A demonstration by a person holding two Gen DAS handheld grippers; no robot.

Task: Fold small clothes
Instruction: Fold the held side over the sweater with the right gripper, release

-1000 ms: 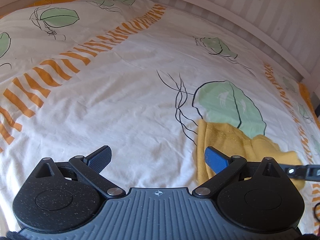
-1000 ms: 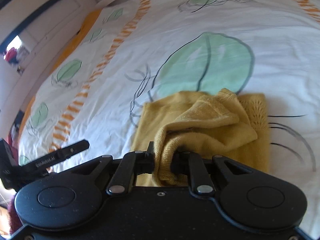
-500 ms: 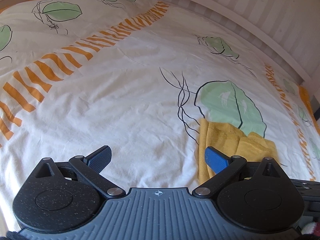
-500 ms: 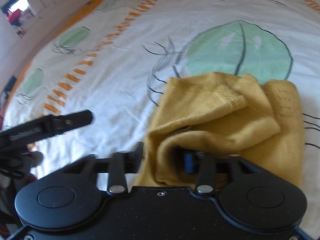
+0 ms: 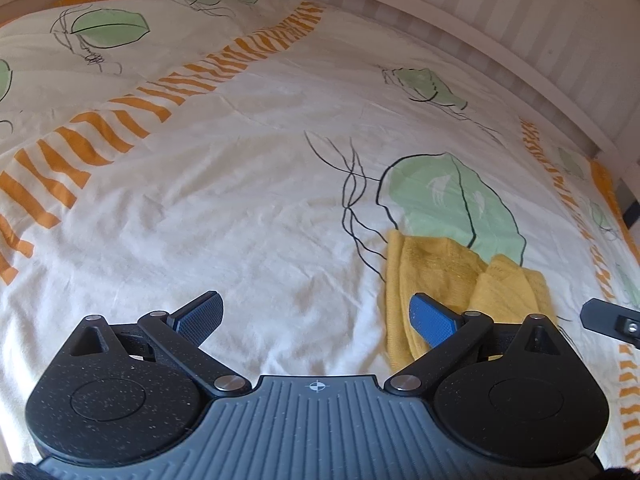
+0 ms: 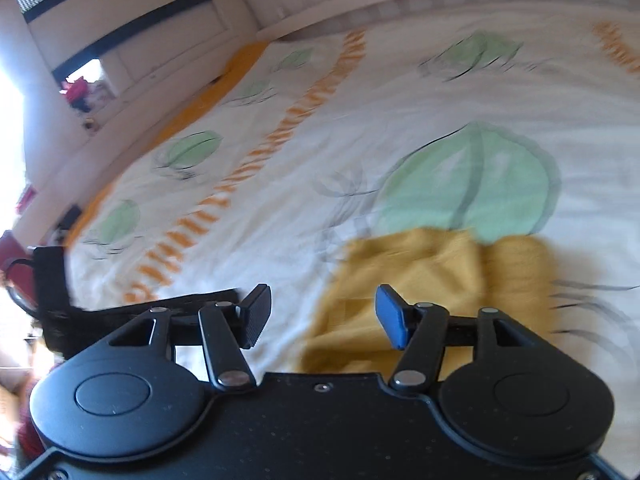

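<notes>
We read no writing anywhere. Our left gripper (image 5: 316,314) and right gripper (image 6: 322,316) both gape, empty; the yellow garment (image 5: 452,280) lies lower right, open bedsheet (image 5: 240,200) leftward.

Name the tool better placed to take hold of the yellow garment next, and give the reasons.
Right. The right tool is open directly over the yellow garment. The left tool, also open, points at bare bedsheet, with the garment off to its right side.

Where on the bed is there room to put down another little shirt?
The bare sheet between the orange stripes and the yellow garment is free. It is crowded on the right, where the garment covers the big green leaf's edge.
</notes>
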